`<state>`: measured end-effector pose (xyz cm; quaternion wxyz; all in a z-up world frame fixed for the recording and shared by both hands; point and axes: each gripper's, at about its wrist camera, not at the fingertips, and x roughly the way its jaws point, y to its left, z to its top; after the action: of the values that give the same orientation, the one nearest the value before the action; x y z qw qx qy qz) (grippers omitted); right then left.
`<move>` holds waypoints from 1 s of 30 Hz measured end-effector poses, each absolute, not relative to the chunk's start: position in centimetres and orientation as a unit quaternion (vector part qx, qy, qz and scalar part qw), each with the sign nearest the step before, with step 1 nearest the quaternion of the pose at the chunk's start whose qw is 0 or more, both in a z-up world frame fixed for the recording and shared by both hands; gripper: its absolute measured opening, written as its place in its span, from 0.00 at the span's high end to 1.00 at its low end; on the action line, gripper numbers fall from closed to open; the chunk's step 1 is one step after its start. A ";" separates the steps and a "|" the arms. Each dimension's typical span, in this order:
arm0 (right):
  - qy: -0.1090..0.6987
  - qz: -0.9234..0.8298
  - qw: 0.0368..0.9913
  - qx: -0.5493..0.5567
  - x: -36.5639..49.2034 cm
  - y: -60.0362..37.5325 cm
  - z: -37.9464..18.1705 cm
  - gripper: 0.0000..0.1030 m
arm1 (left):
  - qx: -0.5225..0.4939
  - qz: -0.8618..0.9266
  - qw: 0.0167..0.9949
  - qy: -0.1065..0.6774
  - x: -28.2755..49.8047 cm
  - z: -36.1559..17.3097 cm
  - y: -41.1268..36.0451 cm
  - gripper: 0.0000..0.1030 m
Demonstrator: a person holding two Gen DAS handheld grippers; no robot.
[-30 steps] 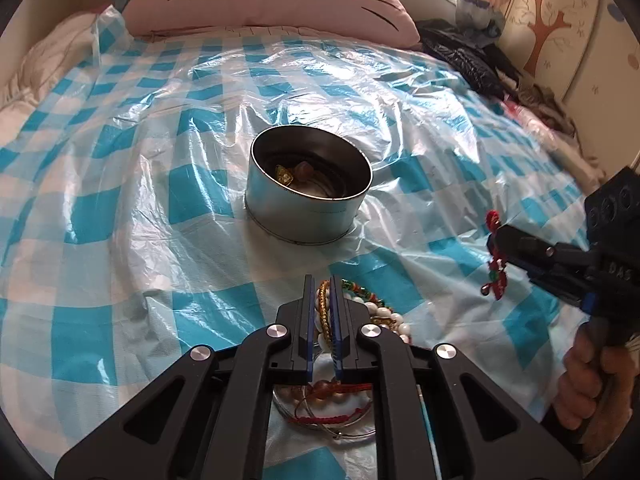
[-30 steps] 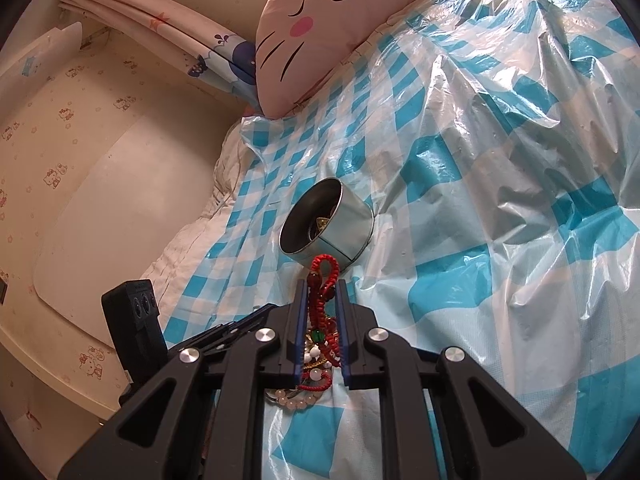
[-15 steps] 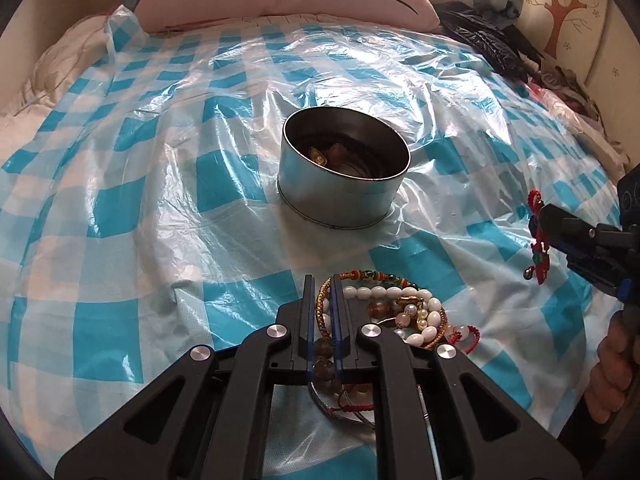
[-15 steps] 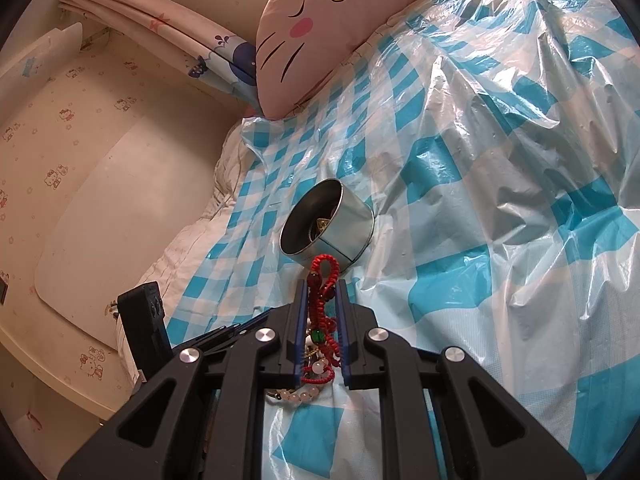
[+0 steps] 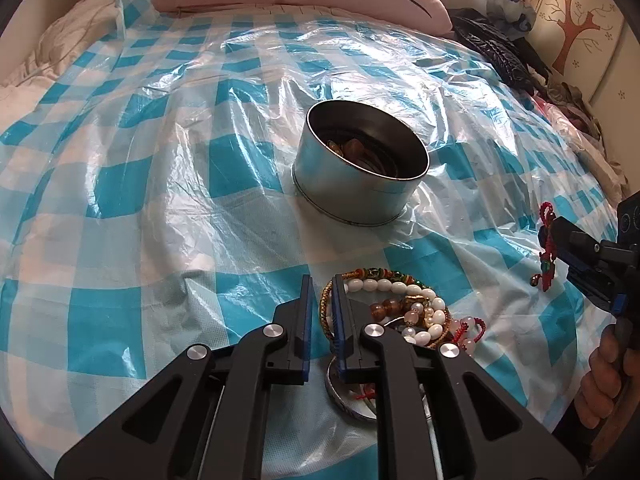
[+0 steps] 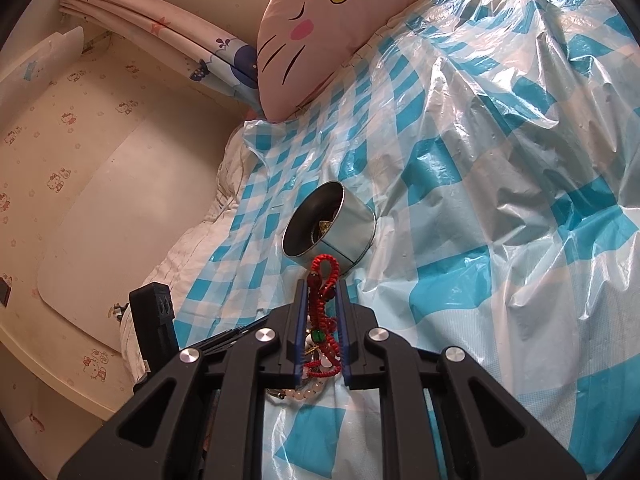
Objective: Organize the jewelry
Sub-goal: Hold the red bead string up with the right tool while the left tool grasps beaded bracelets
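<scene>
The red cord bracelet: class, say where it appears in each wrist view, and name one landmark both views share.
Left wrist view: red cord bracelet at the far right edge, pinched in the right gripper.
Right wrist view: red cord bracelet at lower centre, between the right gripper's fingers.
Shared landmark: the metal tin.

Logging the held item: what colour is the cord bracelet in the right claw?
Red cord bracelet, with a green bead; clearest in the right wrist view.
</scene>
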<state>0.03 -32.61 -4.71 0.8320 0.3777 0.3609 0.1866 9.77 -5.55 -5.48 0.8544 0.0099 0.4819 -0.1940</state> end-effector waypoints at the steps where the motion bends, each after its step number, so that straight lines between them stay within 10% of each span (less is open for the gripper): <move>1: 0.360 0.187 0.832 0.378 0.0 -32.7 -4.6 0.86 | 0.012 -0.194 0.855 0.480 9.7 -5.5 -5.6 0.91; 18: 0.357 0.189 0.831 0.382 0.1 -32.8 -4.5 0.86 | -0.062 -0.234 0.860 0.449 9.6 -3.6 -4.0 1.00; 30: 0.357 0.192 0.829 0.385 0.0 -32.9 -4.5 0.86 | 0.018 -0.212 0.852 0.478 10.8 -5.8 -6.4 0.85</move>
<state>0.04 -32.90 -4.54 0.8289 0.3853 0.3570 0.1923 10.77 -6.41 -5.84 0.8521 0.0180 0.4782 -0.2119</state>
